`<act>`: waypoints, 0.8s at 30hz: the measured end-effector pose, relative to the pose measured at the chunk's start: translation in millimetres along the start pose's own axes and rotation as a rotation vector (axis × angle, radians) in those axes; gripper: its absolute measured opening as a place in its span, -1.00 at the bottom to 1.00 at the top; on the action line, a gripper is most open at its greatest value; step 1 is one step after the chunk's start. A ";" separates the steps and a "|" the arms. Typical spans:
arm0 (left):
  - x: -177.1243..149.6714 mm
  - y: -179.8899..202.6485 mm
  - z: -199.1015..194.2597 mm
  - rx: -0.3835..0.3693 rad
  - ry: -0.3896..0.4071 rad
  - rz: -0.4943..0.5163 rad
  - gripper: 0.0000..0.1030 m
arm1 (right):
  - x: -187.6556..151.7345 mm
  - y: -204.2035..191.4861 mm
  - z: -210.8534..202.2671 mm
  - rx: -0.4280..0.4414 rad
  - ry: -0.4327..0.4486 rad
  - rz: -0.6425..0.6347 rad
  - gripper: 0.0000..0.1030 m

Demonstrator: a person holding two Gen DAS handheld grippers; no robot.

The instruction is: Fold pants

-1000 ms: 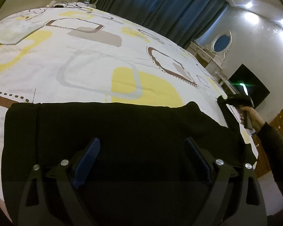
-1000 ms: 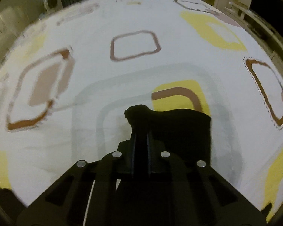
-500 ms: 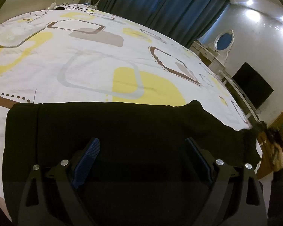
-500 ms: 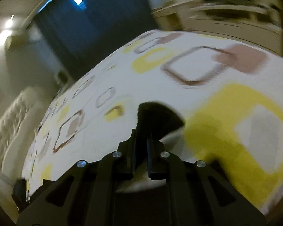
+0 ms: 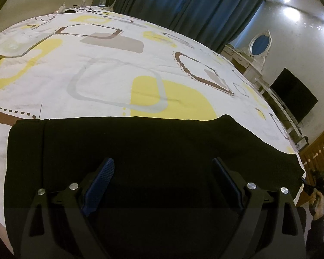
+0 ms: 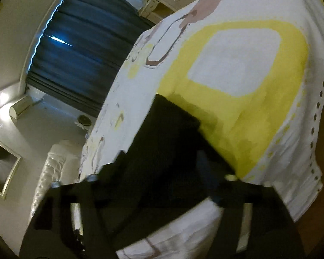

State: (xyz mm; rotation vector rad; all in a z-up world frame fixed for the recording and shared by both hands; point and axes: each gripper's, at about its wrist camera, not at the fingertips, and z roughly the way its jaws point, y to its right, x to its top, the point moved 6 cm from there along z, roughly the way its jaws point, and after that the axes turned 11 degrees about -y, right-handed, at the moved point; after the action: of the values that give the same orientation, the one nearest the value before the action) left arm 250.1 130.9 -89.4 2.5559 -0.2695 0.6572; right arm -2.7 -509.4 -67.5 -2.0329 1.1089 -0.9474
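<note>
Black pants (image 5: 140, 142) lie stretched flat along the near edge of the bed (image 5: 118, 64). My left gripper (image 5: 162, 161) hovers open just over their middle, with its blue pads (image 5: 99, 181) wide apart and nothing pinched. In the blurred, tilted right wrist view, the end of the pants (image 6: 172, 125) rests on the bed's corner. My right gripper (image 6: 162, 157) is there with its jaws opening, and the cloth lies loose between the spread fingers. A hand (image 5: 317, 207) holding that gripper shows at the pants' far right end.
The patterned white and yellow bedspread stretches beyond the pants. Cables (image 5: 75, 10) lie at the far left of the bed. Blue curtains (image 5: 183, 6), a white dresser with an oval mirror (image 5: 259, 45) and a dark screen (image 5: 291, 95) stand past the bed.
My right gripper swung out past the bed's right edge with the pants' end, rolled over, and its shut jaws have spread apart. The left gripper has stayed put and open.
</note>
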 end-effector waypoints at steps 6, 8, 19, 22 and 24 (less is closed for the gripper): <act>-1.7 0.4 0.5 0.006 0.010 0.005 0.76 | 4.1 -7.7 21.4 -0.006 -0.009 0.015 0.44; -1.9 -0.1 0.2 0.006 0.012 0.005 0.76 | 5.8 -7.5 28.5 -0.030 -0.005 0.011 0.15; -2.1 -0.6 -0.1 0.006 0.012 0.007 0.76 | -5.6 2.8 0.9 0.002 0.015 0.031 -0.86; -2.2 -0.5 -0.2 0.006 0.014 0.006 0.76 | -10.4 17.6 -4.3 -0.031 0.023 0.054 -0.87; -1.6 0.0 -0.4 0.006 0.015 0.007 0.76 | -11.9 26.8 -0.2 -0.030 0.018 0.079 -0.87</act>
State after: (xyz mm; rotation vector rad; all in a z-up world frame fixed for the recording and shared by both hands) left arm 248.5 131.2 -89.9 2.5555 -0.2714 0.6801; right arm -18.8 -511.0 -91.9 -1.9921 1.2106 -0.9160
